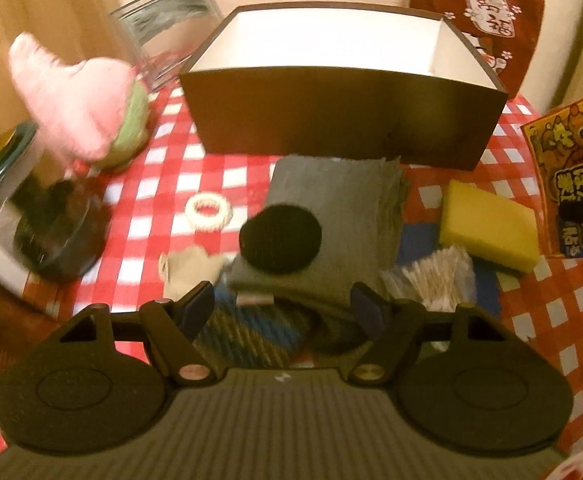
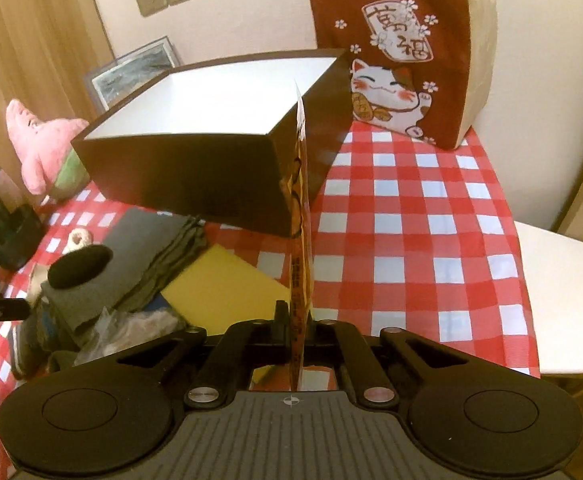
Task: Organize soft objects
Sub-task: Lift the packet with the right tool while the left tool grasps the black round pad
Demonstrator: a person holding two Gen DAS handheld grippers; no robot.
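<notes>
We read the job as barely begun: the dark box (image 1: 343, 120) with its white lining shows nothing inside in either view, and the soft things lie on the checked worktop (image 2: 411, 216) in front of it. Just before the box sits the folded grey cloth (image 1: 331, 208) with a black round pad (image 1: 280, 236) on top; to the right of the box's front lie the yellow sponge (image 1: 489, 224) and a clear bag of cotton swabs (image 1: 439, 272); to its left a white ring (image 1: 208, 209), and further left the pink plush (image 1: 75, 108). Our right gripper (image 2: 297, 320) has its fingers pinched shut on the orange printed packet (image 2: 301, 200), held edge-on and lifted near the box's right corner. Our left gripper (image 1: 283, 304) hovers over the near edge of the cloth with fingers spread wide and nothing between them. The left view alone shows the packet's printed face and the swabs clearly; the right view alone shows the red cat cushion (image 2: 399, 72) whole behind the box, and the bare worktop right of the box.
</notes>
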